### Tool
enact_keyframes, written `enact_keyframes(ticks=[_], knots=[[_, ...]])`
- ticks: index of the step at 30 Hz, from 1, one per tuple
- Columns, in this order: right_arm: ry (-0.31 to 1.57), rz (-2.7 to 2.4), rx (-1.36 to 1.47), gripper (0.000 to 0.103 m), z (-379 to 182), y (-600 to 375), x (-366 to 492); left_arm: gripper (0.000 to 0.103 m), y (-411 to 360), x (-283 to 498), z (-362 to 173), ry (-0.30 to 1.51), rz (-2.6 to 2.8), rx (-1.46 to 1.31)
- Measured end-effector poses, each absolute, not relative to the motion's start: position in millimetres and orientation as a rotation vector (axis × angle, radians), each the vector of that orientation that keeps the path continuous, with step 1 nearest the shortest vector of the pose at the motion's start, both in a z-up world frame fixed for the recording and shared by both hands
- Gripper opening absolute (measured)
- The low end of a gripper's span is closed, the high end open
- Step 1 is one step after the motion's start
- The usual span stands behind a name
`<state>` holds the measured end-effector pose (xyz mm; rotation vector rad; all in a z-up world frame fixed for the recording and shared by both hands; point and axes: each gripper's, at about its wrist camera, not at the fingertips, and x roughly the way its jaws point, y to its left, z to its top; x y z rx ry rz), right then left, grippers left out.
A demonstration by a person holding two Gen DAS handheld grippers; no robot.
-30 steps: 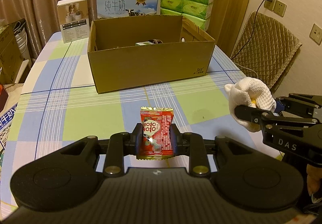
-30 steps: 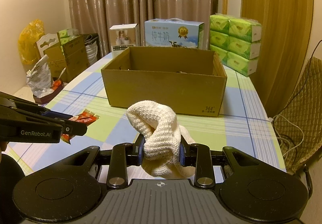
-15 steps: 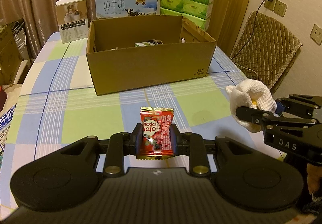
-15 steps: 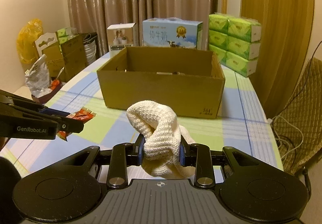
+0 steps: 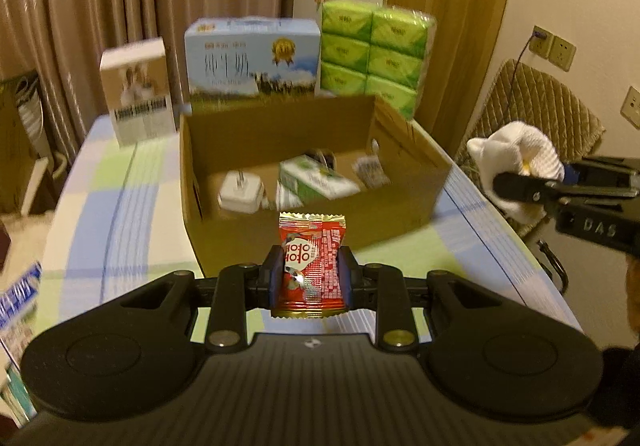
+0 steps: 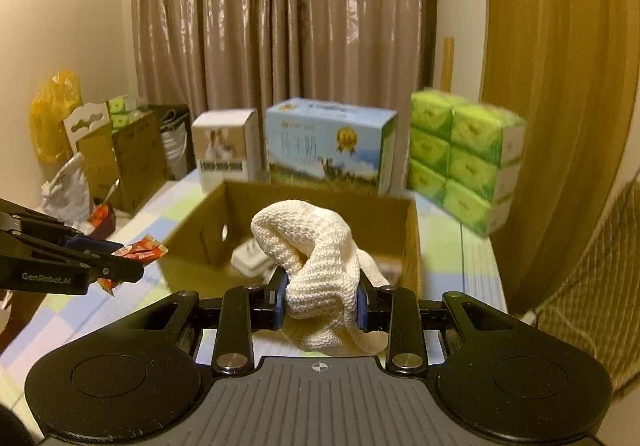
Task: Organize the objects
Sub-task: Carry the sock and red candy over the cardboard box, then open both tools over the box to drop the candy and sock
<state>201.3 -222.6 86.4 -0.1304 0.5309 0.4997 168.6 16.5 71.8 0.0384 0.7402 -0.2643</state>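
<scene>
Looking down the left gripper [image 5: 311,278], its fingers are clamped narrow on a red sachet [image 5: 311,262], held upright, clear of the table [image 5: 120,181]. Over on the other side, the right gripper [image 6: 321,296] has its fingers pinched on a bunched white cloth [image 6: 308,246], which bulges up over them and hangs below.

Straight ahead of both sets of fingers sits the open box [image 5: 400,205], near edge just beyond the sachet. Inside it lie a white plug [image 5: 240,195], a green-and-white carton [image 5: 312,181] and some smaller bits too blurred to name. From the right view, the cloth hangs in front of the box's mouth.

The table wears a checked cover in blue, green and cream. Beyond the box, at the far edge, stand a small white carton [image 5: 138,93], a blue milk case [image 5: 252,57] and a stack of green tissue packs [image 5: 376,53]. Behind them, brown curtains [image 6: 280,25] fill the wall. Right of the left fingers there is a quilted chair [image 5: 532,113] and wall sockets [image 5: 554,47]. Left of the right fingers, off the table, a yellow bag [image 6: 52,113] and cardboard clutter line the wall.
</scene>
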Motion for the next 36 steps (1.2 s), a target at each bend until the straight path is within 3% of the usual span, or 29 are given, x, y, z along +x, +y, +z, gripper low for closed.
enact_keyframes(ticks=[9, 26, 28, 31, 36], knots=[[0.576, 0.497, -0.118, 0.029, 94, -212, 275, 0.023, 16, 248, 92, 0.733, -0.223, 0.079], [0.658, 0.470, -0.086, 0.029, 58, -203, 334, 0.024, 21, 316, 57, 0.796, -0.206, 0.073], [0.665, 0.469, -0.080, 0.029, 55, -204, 336, 0.024, 23, 327, 50, 0.807, -0.206, 0.063], [0.674, 0.471, -0.078, 0.029, 50, -205, 338, 0.036, 28, 342, 37, 0.823, -0.185, 0.036], [0.699, 0.465, -0.071, 0.029, 40, -208, 342, 0.036, 35, 341, 27, 0.830, -0.177, 0.017]])
